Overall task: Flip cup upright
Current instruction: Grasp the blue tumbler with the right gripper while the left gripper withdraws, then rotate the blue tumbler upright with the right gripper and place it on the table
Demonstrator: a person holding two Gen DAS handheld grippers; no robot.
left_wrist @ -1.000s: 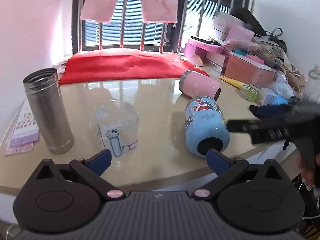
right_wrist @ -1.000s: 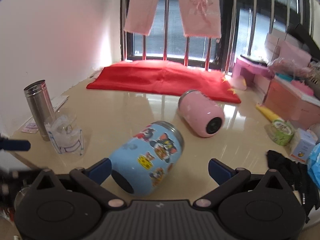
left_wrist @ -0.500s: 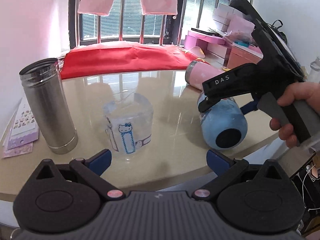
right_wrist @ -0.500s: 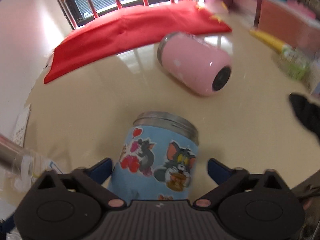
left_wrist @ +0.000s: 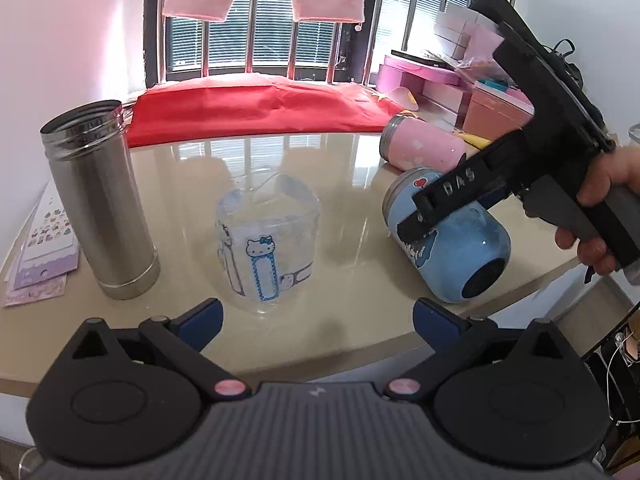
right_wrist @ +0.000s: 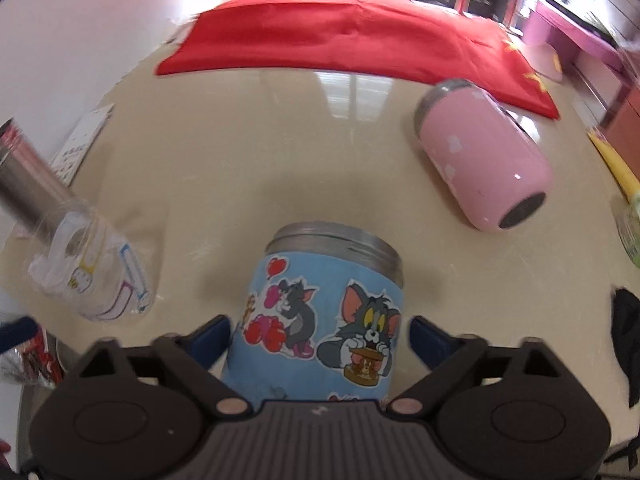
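Right gripper [right_wrist: 320,332] now straddles blue cup [right_wrist: 320,320], jaws wide, pads not yet touching. Cup on side at table [right_wrist: 280,152] edge, 6 o'clock. Grasp imminent. Left gripper [left_wrist: 318,314] open, empty.

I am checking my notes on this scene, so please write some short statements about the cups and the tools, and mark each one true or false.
1. The blue cup lies on its side on the table. True.
2. The right tool has its fingers on either side of the blue cup. True.
3. The pink cup stands upright. False: it lies on its side, apart from the blue cup.
4. The steel flask has fallen over. False: it stands upright, open at the top.
5. The left tool is shut on the clear Hello Kitty cup. False: it is open and holds nothing; the cup stands beyond its fingers.
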